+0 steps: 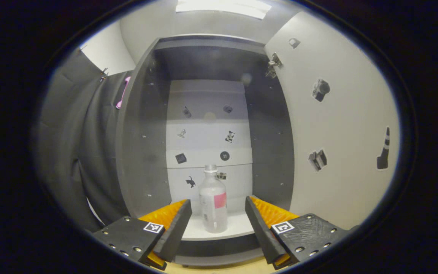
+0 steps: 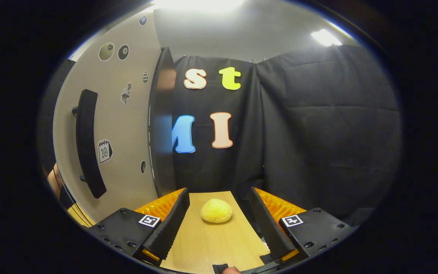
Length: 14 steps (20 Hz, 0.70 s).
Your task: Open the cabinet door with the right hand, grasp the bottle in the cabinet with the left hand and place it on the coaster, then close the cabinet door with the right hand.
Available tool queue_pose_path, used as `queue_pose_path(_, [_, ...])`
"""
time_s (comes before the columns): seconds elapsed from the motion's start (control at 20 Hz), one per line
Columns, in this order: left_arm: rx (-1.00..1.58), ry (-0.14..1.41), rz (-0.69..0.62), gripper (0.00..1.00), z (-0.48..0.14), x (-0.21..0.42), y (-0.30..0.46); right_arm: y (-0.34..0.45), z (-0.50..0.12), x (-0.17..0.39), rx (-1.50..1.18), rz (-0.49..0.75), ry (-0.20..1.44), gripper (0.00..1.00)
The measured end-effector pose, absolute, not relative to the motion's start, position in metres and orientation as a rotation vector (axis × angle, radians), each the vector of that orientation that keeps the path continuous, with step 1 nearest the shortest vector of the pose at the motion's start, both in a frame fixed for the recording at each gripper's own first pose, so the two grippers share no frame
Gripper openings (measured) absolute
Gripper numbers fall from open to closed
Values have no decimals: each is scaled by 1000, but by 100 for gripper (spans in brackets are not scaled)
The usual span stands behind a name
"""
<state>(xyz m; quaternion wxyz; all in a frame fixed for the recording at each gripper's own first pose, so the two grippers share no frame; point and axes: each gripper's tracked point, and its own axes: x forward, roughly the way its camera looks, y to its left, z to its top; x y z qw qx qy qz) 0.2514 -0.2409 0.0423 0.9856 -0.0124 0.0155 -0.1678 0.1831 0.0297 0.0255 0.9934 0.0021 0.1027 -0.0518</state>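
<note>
In the left gripper view a clear plastic bottle (image 1: 213, 199) with a white cap and a pink label stands upright on the white shelf (image 1: 238, 228) of the open dark cabinet (image 1: 143, 133). My left gripper (image 1: 218, 213) is open just in front of the shelf, with the bottle seen between its fingers and untouched. The white cabinet door (image 1: 340, 125) is swung open to the right. In the right gripper view the door (image 2: 124, 125) stands at the left with its black bar handle (image 2: 88, 142). My right gripper (image 2: 219, 213) is open over the wooden table, holding nothing.
A yellow bun-shaped thing (image 2: 216, 210) lies on the wooden table (image 2: 211, 243) ahead of the right gripper. Black cloth closes off the booth behind and to the right. A pink handle (image 1: 122, 92) shows left of the cabinet. A person's arm (image 2: 54, 179) appears behind the door.
</note>
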Motion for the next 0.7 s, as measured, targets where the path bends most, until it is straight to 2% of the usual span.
queue_pose_path(0.3, [-20, 66, -372, 87, 13, 312, -251, 26, 16, 192, 45, -191, 231, 100])
queue_pose_path(0.45, [-47, 90, -404, 85, -2, 333, -261, 25, 17, 194, 66, -224, 215, 100])
queue_pose_path(0.55, [-44, 106, -398, 85, -10, 346, -261, 26, 19, 197, 108, -232, 205, 96])
queue_pose_path(0.65, [-38, 102, -385, 85, -10, 356, -261, 22, 18, 197, 144, -249, 204, 99])
queue_pose_path(0.7, [-34, 92, -374, 89, -8, 360, -260, 18, 16, 196, 154, -259, 210, 95])
